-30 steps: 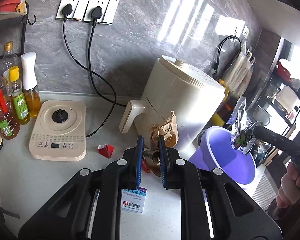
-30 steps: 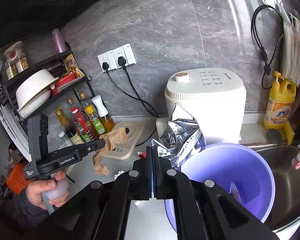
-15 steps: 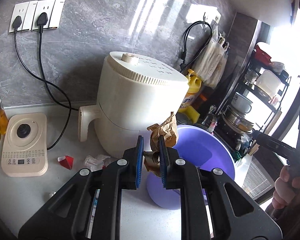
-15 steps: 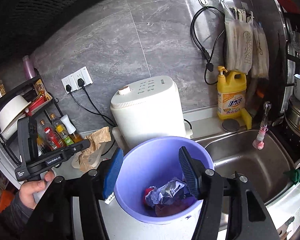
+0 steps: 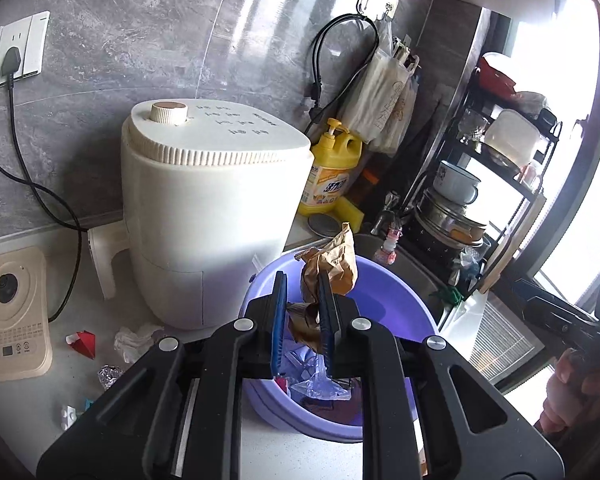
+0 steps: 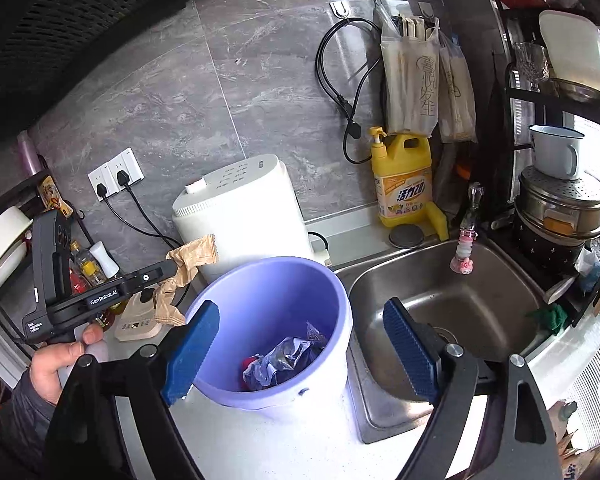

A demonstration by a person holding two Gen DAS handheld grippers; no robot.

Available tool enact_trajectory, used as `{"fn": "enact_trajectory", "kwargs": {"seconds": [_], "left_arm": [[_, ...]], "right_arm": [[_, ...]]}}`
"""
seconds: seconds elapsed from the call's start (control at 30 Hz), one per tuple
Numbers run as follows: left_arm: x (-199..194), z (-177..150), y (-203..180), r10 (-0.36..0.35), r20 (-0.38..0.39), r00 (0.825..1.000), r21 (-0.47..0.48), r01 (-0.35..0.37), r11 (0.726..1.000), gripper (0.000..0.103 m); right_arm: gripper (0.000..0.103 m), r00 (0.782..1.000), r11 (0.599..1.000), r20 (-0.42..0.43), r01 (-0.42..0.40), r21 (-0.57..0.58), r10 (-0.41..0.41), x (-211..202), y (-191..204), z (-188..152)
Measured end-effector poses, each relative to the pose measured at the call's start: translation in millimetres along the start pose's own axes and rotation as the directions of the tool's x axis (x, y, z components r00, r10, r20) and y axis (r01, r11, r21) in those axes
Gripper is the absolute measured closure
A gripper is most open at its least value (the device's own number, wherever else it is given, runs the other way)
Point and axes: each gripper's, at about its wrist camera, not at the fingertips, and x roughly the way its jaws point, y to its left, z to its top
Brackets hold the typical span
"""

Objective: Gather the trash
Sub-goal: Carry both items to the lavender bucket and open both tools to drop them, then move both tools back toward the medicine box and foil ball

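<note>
Left gripper (image 5: 303, 296) clamped on a crumpled brown paper bag (image 5: 332, 268), pads pressing its lower part, upper part sticking up past the fingertips. Held over the near rim of a purple bucket (image 5: 396, 300), seen from the left wrist view; from the right wrist view, same paper bag (image 6: 188, 264) hanging at the tip of the left gripper (image 6: 172, 270), just left of the bucket (image 6: 276, 280) and in front of a white appliance (image 6: 240, 216). Right gripper (image 6: 300, 344) with jaws opening wide, nothing between the blue pads, poised above the bucket's mouth. Inside the bucket, a crumpled silver foil wrapper (image 6: 284, 360) lying on the bottom with a bit of red and blue trash beside it. Bucket standing on the white counter (image 6: 260, 440), touching or just beside the edge of a steel sink (image 6: 460, 300) to its right. Still on the counter left of the bucket, in the left wrist view: a red scrap (image 5: 83, 342), a wad of white paper (image 5: 134, 338), a small foil ball (image 5: 110, 374) and a small white-and-blue piece (image 5: 70, 414). Yellow detergent bottle (image 6: 404, 180) against the grey wall behind the sink. Person's hand (image 6: 60, 364) gripping the handle of the left gripper at lower left.
</note>
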Motion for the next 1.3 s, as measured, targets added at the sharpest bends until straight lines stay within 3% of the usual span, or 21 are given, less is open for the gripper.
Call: {"fn": "enact_trajectory", "kwargs": {"seconds": [0.13, 0.17, 0.2, 0.27, 0.33, 0.5, 0.63, 0.9, 1.3], "left_arm": [[11.1, 8.5, -10.3, -0.01, -0.009, 1.0, 0.027, 0.01, 1.0, 0.086], [12.7, 10.4, -11.6, -0.019, -0.009, 1.0, 0.028, 0.02, 0.999, 0.077], [13.8, 12.2, -12.3, -0.022, -0.01, 1.0, 0.025, 0.022, 0.999, 0.057], [10.7, 13.9, -12.3, -0.01, 0.017, 1.0, 0.017, 0.01, 1.0, 0.039], [6.9, 14.0, -11.8, -0.003, 0.026, 1.0, 0.018, 0.003, 1.0, 0.037], [-10.2, 9.7, -0.4, 0.051, 0.054, 0.997, 0.005, -0.051, 0.999, 0.011], [-29.2, 4.9, 15.4, 0.122, 0.068, 0.99, -0.021, -0.12, 0.993, 0.006], [-71.6, -12.2, 54.8, 0.246, 0.081, 0.966, -0.09, -0.238, 0.967, 0.006], [-131.7, -46.9, 107.6, 0.392, 0.075, 0.917, -0.183, -0.374, 0.909, 0.006]], "right_arm": [[0.007, 0.999, 0.999, 0.016, 0.031, 0.026, -0.032, -11.6, -11.5, -8.2], [0.007, 0.999, 0.999, 0.015, 0.037, 0.031, -0.038, -13.1, -14.0, -10.2], [0.007, 0.999, 0.998, 0.011, 0.043, 0.036, -0.044, -13.7, -16.0, -12.0], [0.007, 0.999, 0.998, 0.003, 0.049, 0.045, -0.049, -14.1, -18.6, -14.8], [0.007, 0.999, 0.998, -0.003, 0.05, 0.049, -0.05, -13.6, -19.4, -16.0], [0.007, 1.0, 1.0, 0.0, 0.011, 0.025, -0.011, -12.7, -10.6, -15.0], [0.007, 0.999, 0.999, -0.009, -0.039, -0.004, 0.039, -4.3, 3.5, -13.6], [0.007, 0.988, 0.987, -0.049, -0.148, -0.064, 0.145, 18.6, 43.8, -12.9], [0.007, 0.947, 0.934, -0.132, -0.314, -0.17, 0.294, 50.0, 118.1, -21.6]]}}
